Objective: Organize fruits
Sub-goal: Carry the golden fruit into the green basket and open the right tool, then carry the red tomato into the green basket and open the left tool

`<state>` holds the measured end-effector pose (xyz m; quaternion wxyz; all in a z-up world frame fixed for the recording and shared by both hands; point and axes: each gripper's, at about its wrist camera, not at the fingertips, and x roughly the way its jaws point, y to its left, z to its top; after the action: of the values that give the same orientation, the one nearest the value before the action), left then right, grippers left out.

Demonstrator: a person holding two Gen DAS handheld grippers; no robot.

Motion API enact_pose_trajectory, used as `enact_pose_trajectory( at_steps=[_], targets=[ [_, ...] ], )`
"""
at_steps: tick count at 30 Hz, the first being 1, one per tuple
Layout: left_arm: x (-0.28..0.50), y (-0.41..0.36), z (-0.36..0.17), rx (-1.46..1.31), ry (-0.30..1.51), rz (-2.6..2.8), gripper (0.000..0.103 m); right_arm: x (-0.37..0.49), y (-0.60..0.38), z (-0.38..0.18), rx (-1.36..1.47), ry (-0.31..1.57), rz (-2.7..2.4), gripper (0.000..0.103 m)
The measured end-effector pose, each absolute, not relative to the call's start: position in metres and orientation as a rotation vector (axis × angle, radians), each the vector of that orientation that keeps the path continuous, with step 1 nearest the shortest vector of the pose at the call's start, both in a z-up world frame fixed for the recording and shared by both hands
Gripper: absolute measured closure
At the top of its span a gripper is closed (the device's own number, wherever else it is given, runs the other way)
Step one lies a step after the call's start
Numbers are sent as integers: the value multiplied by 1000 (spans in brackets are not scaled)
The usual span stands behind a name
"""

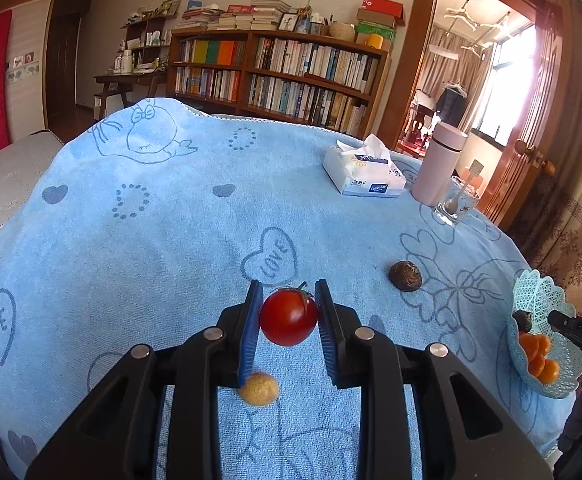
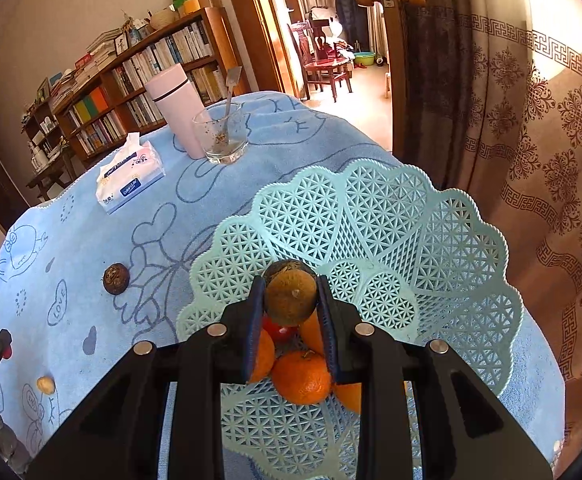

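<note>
Left tool [image 1: 288,312] is clamped on a red tomato [image 1: 288,317], blue pads [image 1: 251,332] pressing it from both sides, tomato lifted clear of the blue towel [image 1: 171,240] that covers the worktop. Just under the left pad, a small tan round fruit [image 1: 259,389] lies on the towel. Further out and right of the tomato sits a dark brown round fruit [image 1: 405,276], well apart from it. Past that, at the worktop's right edge, is the pale green lattice basket [image 1: 531,296] with oranges [image 1: 535,354] in it.

Right tool [image 2: 290,300] is clamped on a brownish-green round fruit [image 2: 290,294], held above the basket [image 2: 391,216], directly over the pile. Below the fruit: oranges [image 2: 302,378] plus something red [image 2: 279,330], mostly hidden, can't tell what. Left of the basket on the towel [image 2: 151,200]: the dark brown fruit [image 2: 116,278], and the tan one [image 2: 45,385] further left and nearer. Beyond the basket: a drinking glass [image 2: 221,136] with a spoon [image 2: 232,88] standing in it, a pink flask [image 2: 175,108] touching or just beside the glass, and a tissue pack [image 2: 129,178] left of both.
</note>
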<state>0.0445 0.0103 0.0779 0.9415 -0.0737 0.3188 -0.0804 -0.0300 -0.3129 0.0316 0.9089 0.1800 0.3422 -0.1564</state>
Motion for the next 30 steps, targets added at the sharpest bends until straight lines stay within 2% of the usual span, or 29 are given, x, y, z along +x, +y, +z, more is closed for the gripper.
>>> enact_pose_trajectory(
  at_steps=[2,3,4,5,6,19,30],
  targets=[
    [44,9,79,-148,648,-169,76,-34,-318,31,387,699,-328,75],
    [43,8,79,-147,646,-169,76,-37,-320,32,395,692,-331,69],
    [43,8,80,-147,645,-170,76,-38,-322,33,404,685,-336,62],
    [43,8,80,-149,645,-172,76,-41,-324,35,417,672,-341,44],
    [42,8,81,-153,645,-176,76,-44,-327,36,427,655,-349,34],
    [33,-2,97,-128,623,-189,76,-70,-323,73,379,479,-369,34],
    [24,-29,118,-107,595,-240,76,-92,-325,101,348,321,-397,27]
  ],
)
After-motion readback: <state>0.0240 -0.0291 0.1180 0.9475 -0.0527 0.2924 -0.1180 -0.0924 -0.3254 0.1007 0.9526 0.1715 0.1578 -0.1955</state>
